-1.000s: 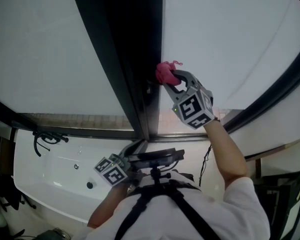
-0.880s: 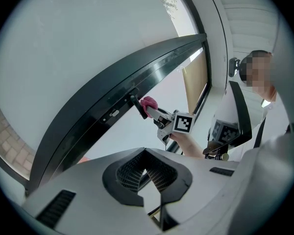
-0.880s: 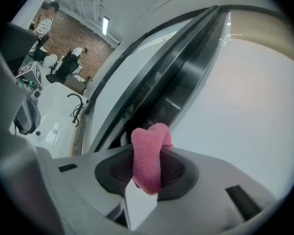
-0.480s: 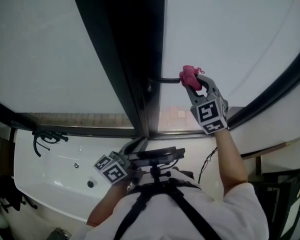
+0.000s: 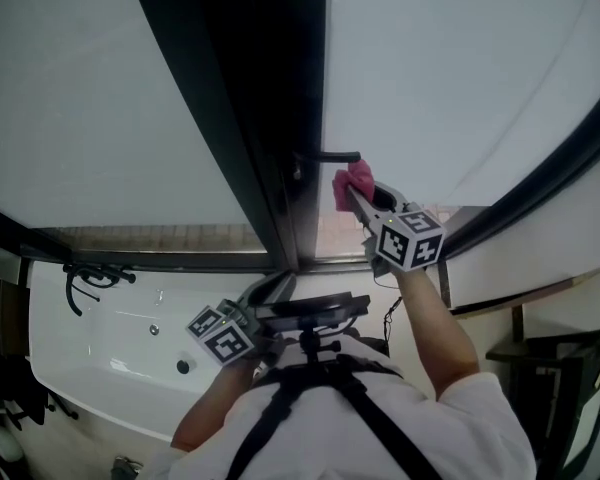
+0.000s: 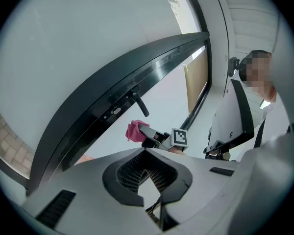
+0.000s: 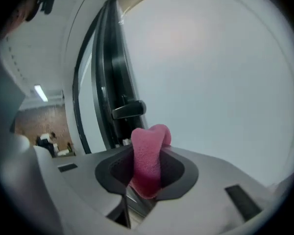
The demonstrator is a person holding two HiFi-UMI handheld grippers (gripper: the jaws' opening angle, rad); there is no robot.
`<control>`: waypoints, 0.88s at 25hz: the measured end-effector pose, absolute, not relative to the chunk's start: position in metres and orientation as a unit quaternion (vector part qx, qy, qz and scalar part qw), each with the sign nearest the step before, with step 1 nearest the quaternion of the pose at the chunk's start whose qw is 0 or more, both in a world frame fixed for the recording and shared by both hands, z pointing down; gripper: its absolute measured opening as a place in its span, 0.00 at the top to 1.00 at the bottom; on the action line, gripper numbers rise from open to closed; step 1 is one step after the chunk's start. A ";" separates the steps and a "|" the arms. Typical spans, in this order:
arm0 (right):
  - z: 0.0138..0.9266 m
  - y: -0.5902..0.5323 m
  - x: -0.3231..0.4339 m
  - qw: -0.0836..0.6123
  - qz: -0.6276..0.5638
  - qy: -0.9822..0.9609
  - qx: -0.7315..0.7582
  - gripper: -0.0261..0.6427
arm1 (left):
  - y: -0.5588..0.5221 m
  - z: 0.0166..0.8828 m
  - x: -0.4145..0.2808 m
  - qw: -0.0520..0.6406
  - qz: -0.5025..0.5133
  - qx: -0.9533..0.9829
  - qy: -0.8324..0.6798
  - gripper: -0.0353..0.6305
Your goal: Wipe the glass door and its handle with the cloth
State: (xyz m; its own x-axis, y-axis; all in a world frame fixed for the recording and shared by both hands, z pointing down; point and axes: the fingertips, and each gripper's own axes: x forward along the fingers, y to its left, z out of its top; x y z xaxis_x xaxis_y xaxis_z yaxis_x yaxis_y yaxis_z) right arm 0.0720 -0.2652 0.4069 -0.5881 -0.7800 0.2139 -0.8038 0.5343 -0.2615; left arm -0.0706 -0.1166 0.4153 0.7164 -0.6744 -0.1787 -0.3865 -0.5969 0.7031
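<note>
Contact is the thing to get right here: the pink cloth (image 5: 352,183) sits just below the free end of the black lever handle (image 5: 330,156), apparently a little apart from it. In my judgement the wad should be brought up onto the bar and drawn along its whole length to the dark door frame (image 5: 250,118). The top and the underside both need covering, then the cloth can move out over the frosted glass door (image 5: 460,78) in overlapping passes. Only a short lobe of cloth (image 7: 148,155) stands clear of the jaws. The tool should therefore be angled so that fabric, not metal, meets the handle (image 7: 129,109) and the pane.

The right hand-held gripper (image 5: 358,196) is clamped on the cloth, which fills the gap between its jaws. That arm is raised and stretched forward from the shoulder, the forearm running up to the door and the marker cube facing the head camera. The left hand-held gripper (image 5: 270,290) has its jaws together with nothing between them. It is held low, with the elbow bent and tucked close to the chest, well apart from the door, pointing up toward the handle.
</note>
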 end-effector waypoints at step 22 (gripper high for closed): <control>0.366 -0.271 -0.017 -0.114 0.223 -0.910 0.331 0.80 | -0.113 0.415 -0.072 0.328 -0.223 0.862 -0.316 0.97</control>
State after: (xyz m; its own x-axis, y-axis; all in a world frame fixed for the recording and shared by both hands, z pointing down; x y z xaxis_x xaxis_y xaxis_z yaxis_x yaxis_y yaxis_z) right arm -0.0170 -0.2710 0.3662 -0.7550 -0.6529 -0.0611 -0.5510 0.6821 -0.4808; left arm -0.0722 -0.1131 0.4150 0.7004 -0.6915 -0.1766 -0.3984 -0.5841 0.7071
